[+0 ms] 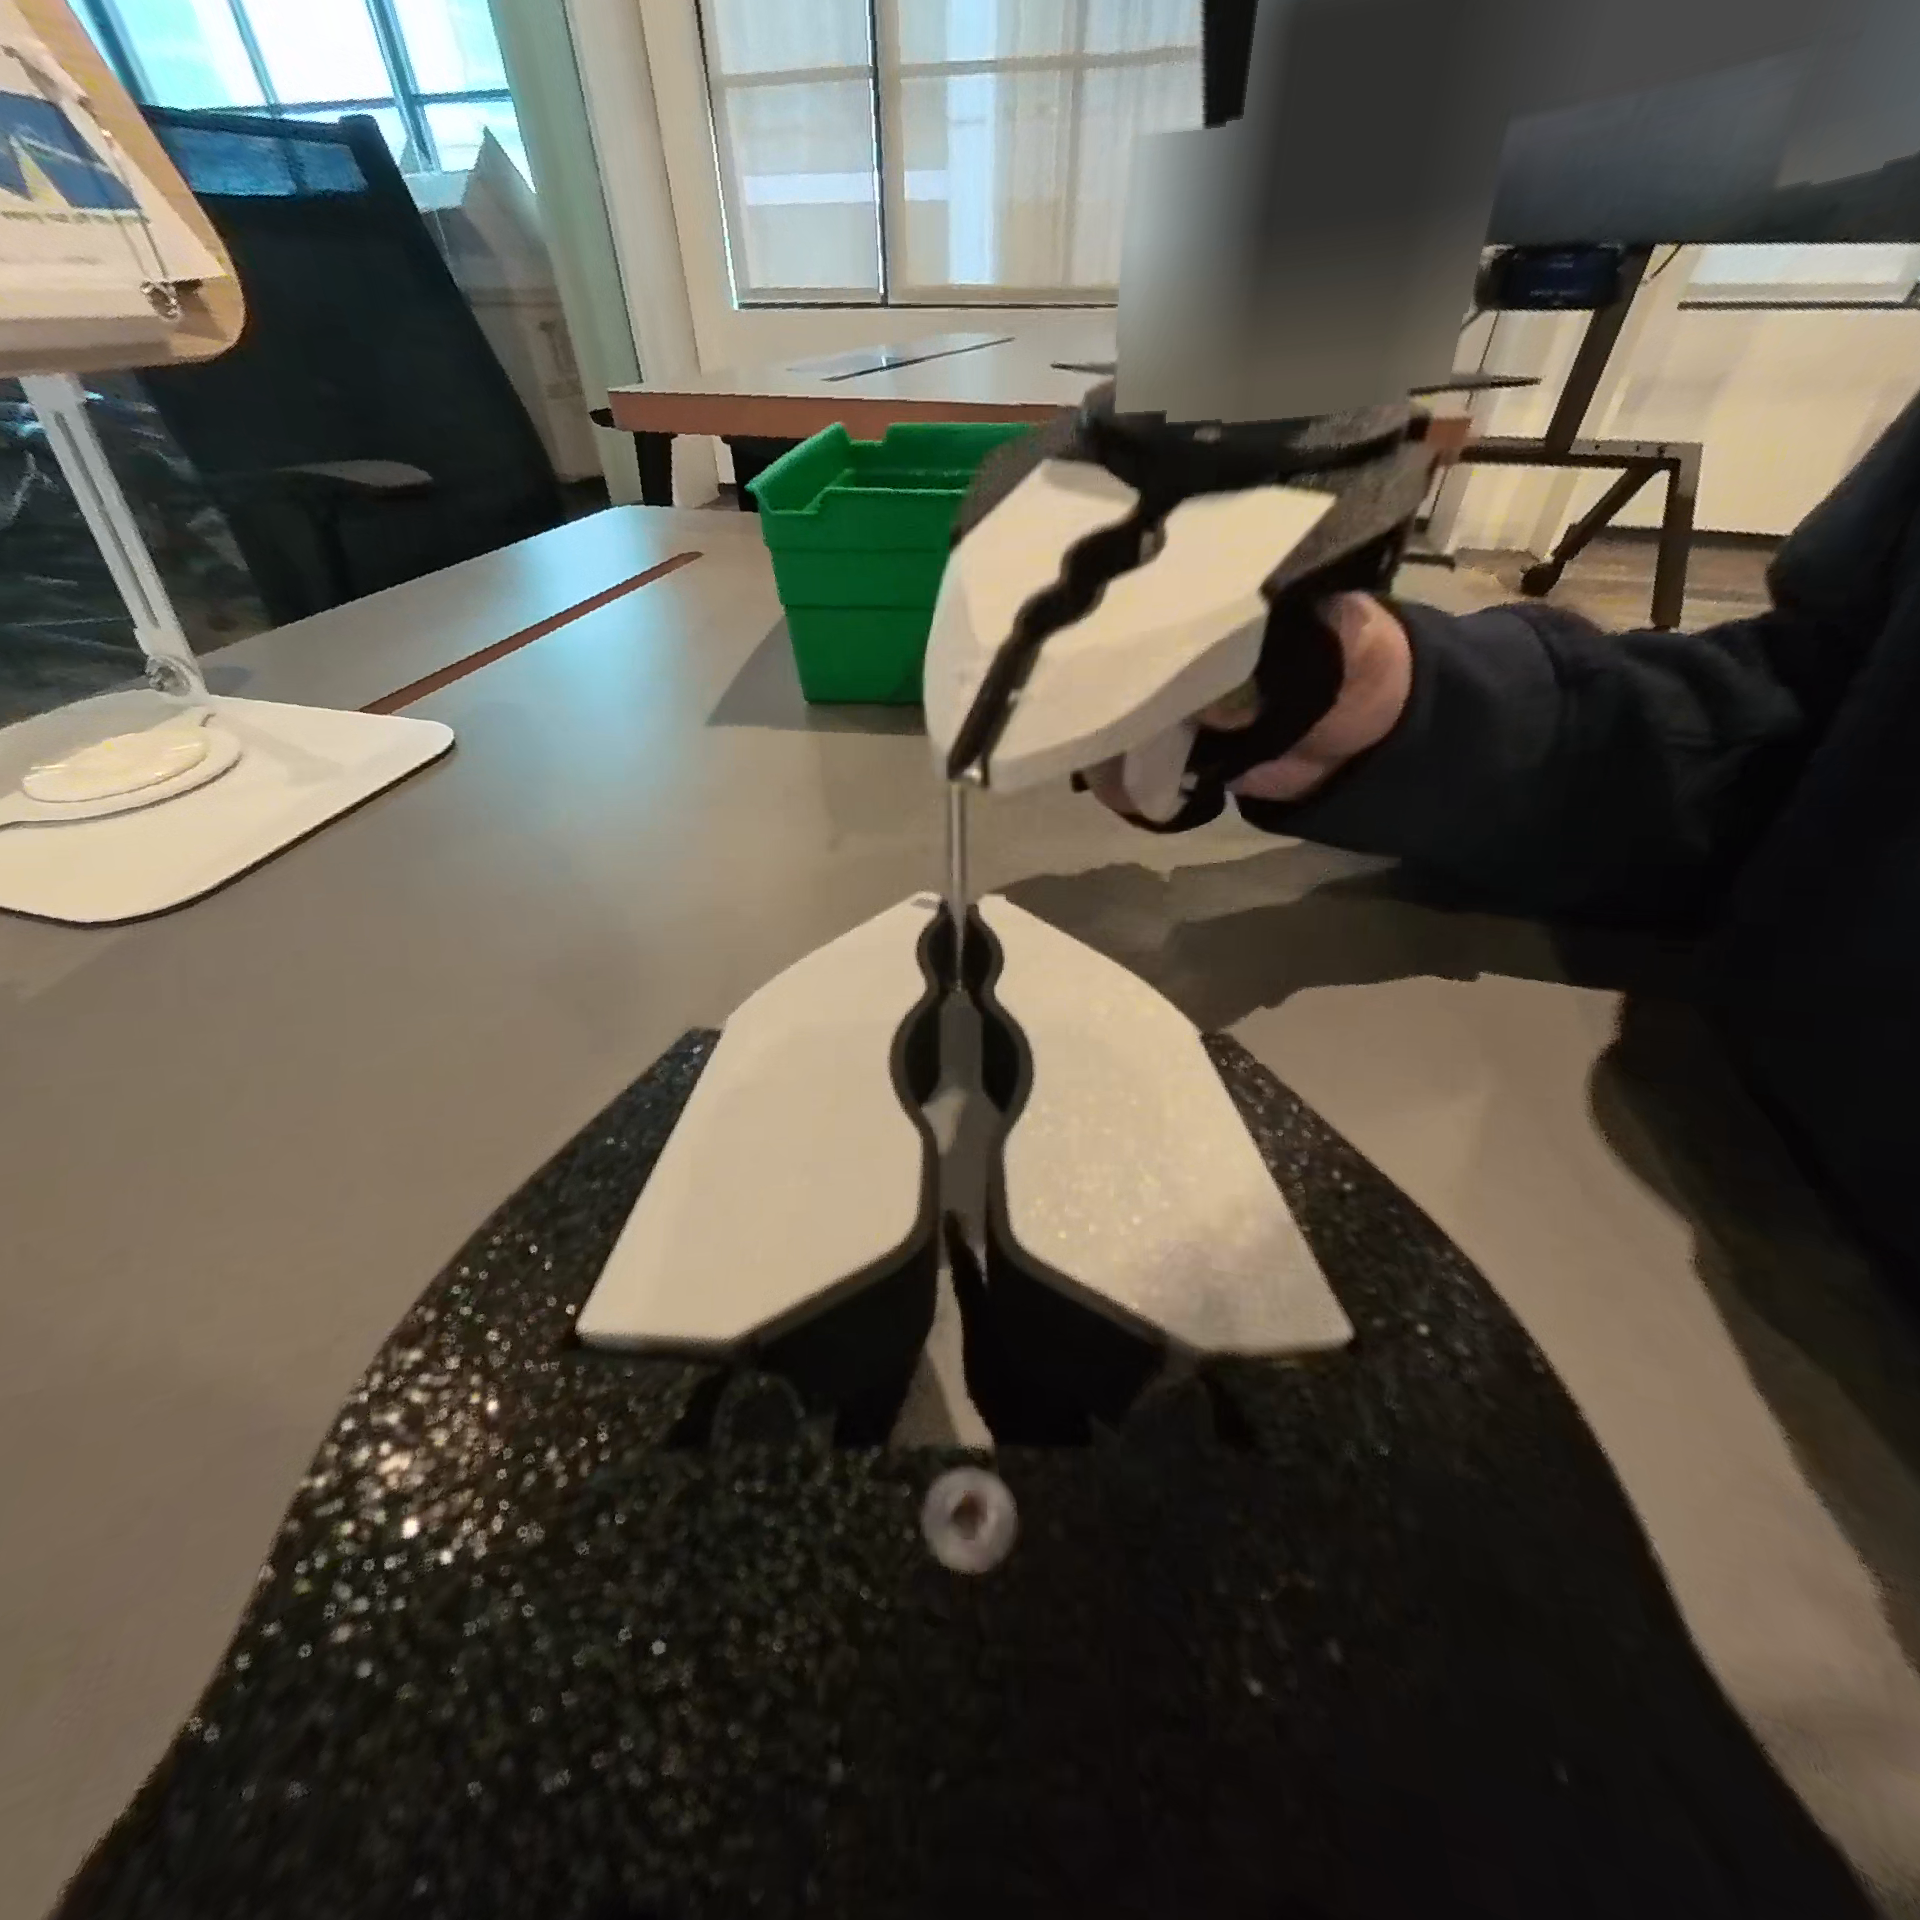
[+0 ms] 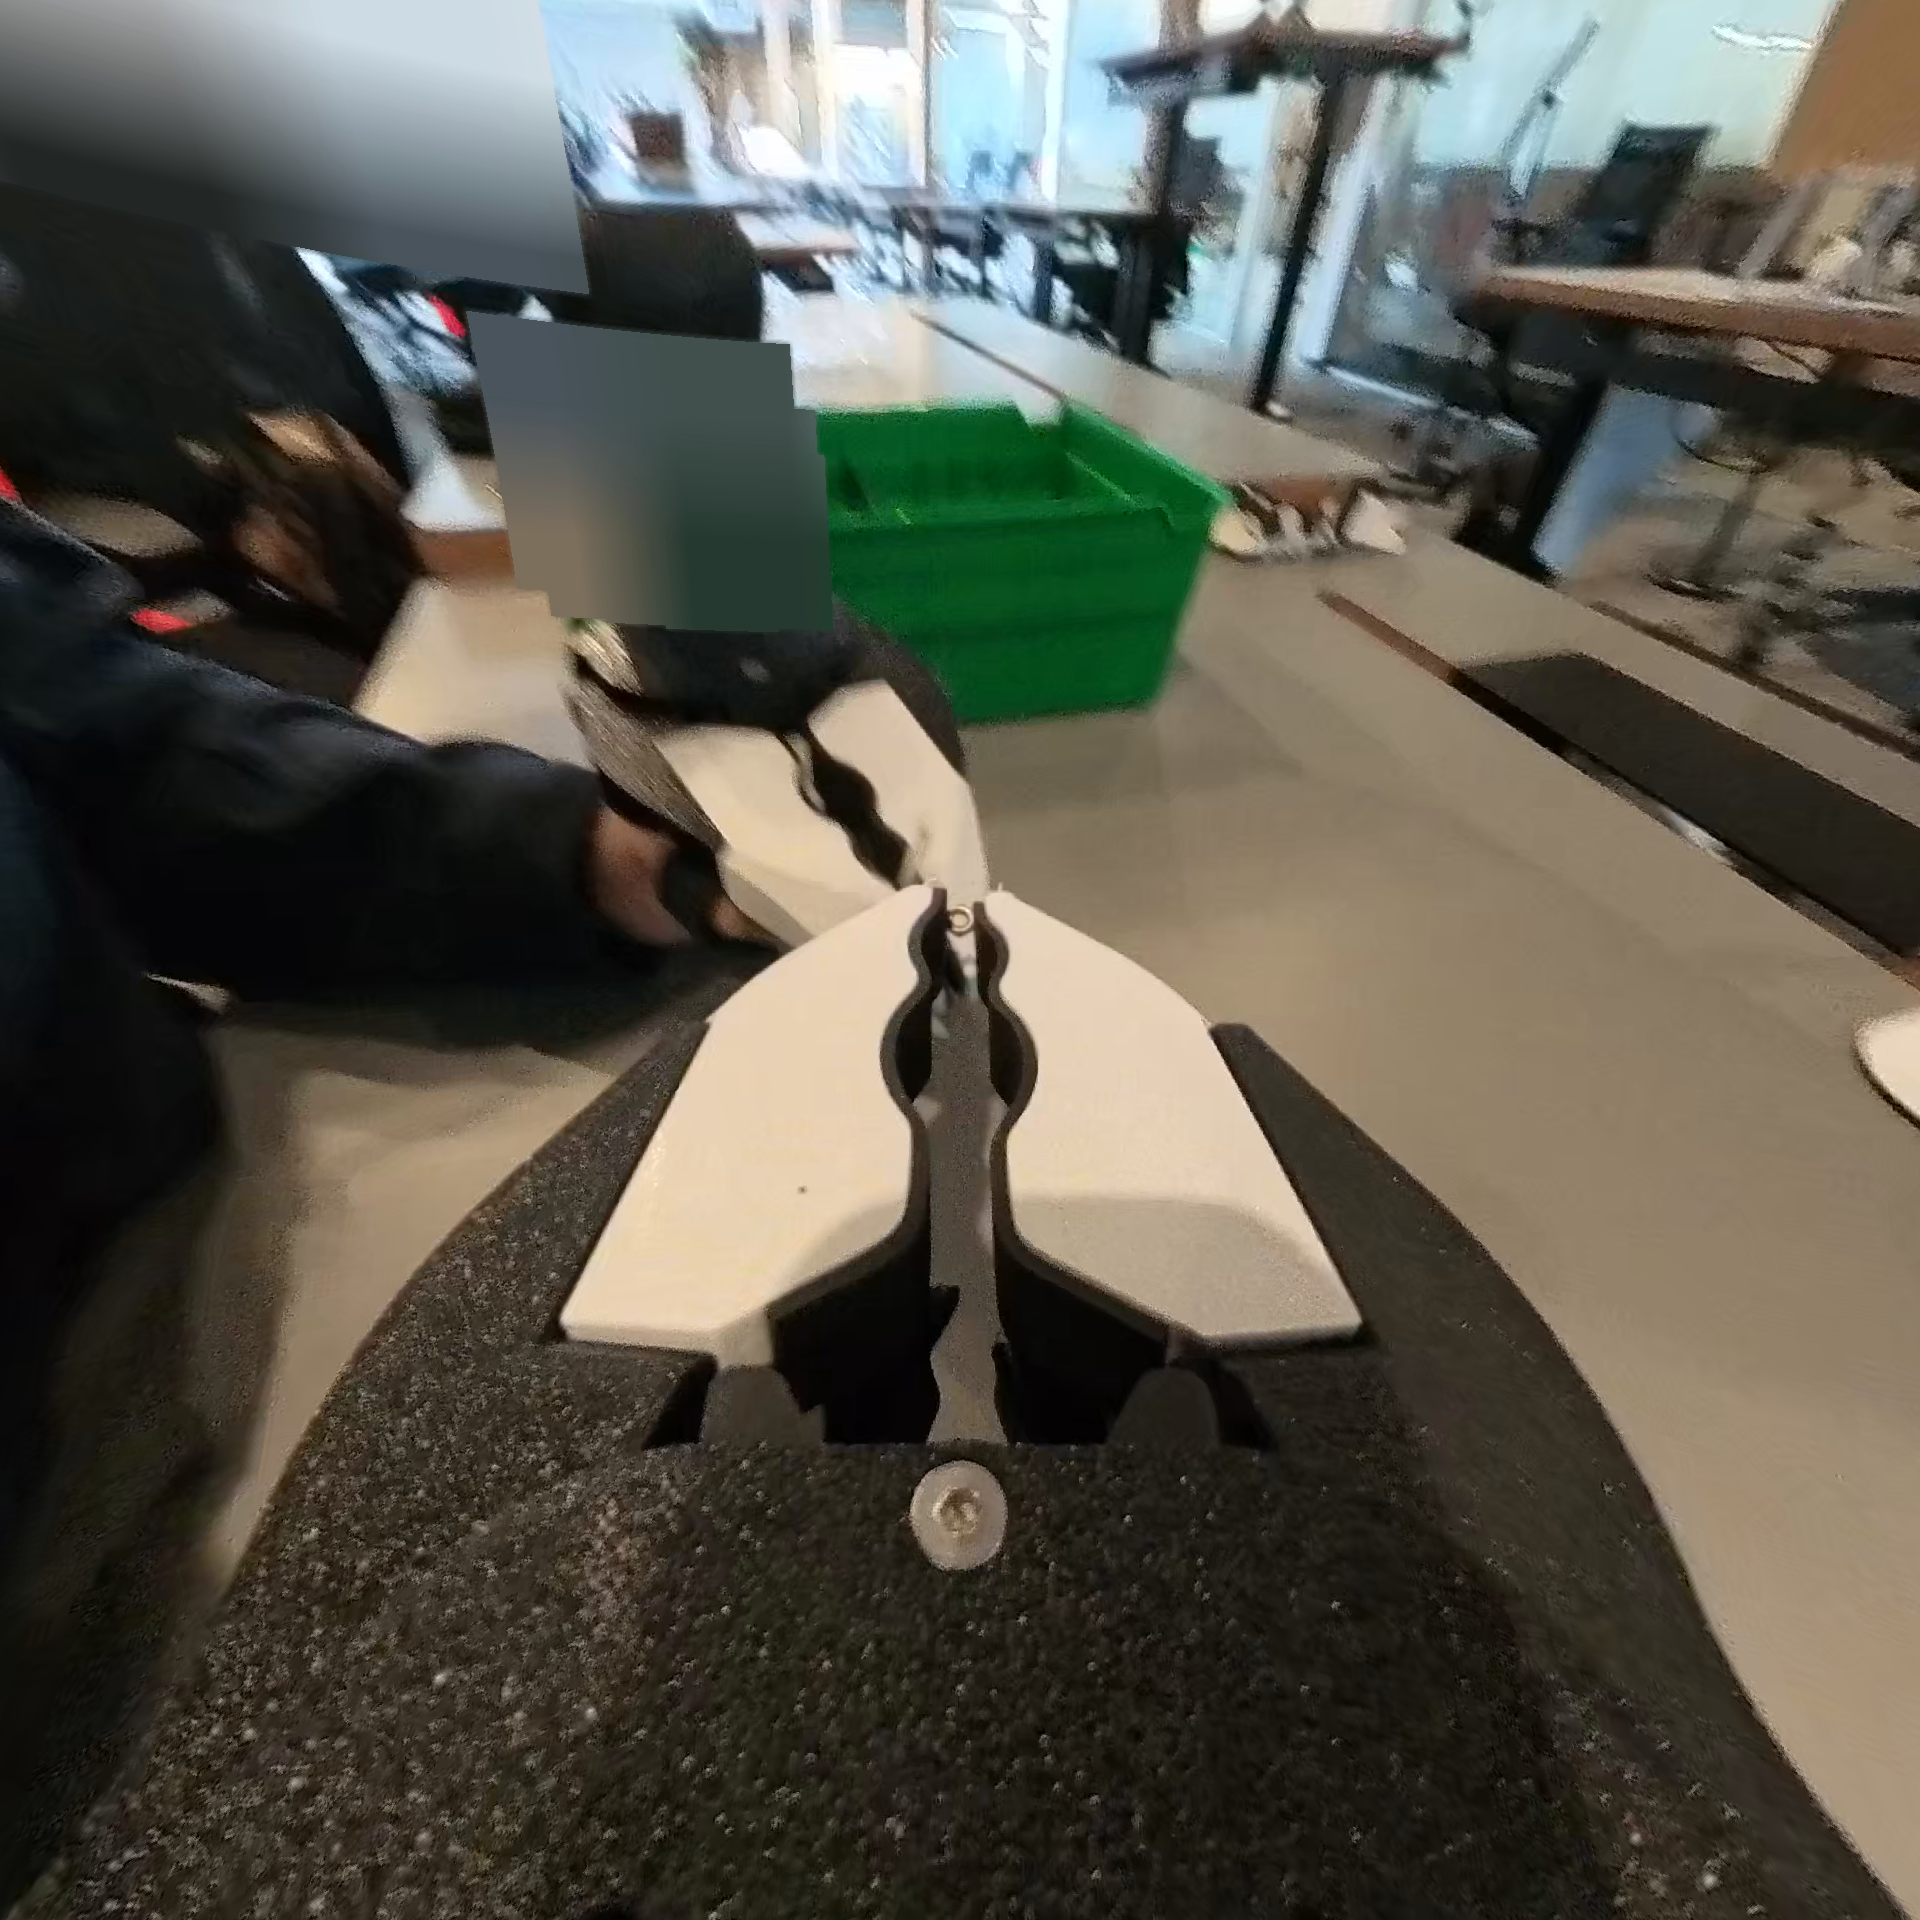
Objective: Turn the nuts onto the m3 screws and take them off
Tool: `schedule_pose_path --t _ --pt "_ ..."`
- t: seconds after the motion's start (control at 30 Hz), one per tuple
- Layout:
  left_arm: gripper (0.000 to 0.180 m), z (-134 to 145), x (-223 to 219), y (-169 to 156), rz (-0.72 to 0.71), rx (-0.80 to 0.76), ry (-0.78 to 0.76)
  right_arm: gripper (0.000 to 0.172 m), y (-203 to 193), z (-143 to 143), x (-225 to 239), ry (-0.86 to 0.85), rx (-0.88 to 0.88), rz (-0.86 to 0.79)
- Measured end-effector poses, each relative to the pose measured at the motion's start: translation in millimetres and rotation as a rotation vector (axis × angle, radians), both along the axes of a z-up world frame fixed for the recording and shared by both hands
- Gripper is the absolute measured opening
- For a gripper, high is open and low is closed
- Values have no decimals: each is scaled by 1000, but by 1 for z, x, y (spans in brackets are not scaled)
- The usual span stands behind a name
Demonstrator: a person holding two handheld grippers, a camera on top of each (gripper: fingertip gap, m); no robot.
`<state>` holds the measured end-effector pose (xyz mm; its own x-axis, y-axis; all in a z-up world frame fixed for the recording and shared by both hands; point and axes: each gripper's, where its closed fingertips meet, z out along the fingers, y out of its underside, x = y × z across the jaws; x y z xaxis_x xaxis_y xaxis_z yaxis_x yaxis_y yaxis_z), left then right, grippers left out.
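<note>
In the left wrist view my left gripper (image 1: 956, 906) is shut on the lower end of a thin silver m3 screw (image 1: 957, 842), which stands upright from its fingertips. My right gripper (image 1: 975, 771) comes down from the upper right and meets the top of the screw. In the right wrist view my right gripper (image 2: 961, 902) is shut on a small silver nut (image 2: 961, 916), a ring pinched between the pad tips. The left gripper (image 2: 914, 873) sits just behind it, tips almost touching. The screw is mostly hidden in this view.
A green bin (image 1: 852, 582) stands on the grey table (image 1: 520, 935) behind the grippers and also shows in the right wrist view (image 2: 1018, 582). A white stand base (image 1: 208, 810) sits at the left. A person's hand and dark sleeve (image 1: 1340, 717) hold the right gripper.
</note>
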<state>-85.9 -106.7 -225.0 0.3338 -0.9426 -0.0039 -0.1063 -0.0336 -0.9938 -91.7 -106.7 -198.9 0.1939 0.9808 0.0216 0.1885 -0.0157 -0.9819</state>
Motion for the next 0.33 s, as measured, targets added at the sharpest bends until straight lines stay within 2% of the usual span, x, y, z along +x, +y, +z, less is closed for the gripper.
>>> schedule_pose_path --t 0.33 --pt "1 -7 7 -7 -42 22 63 5 -14 7 -4 -32 17 59"
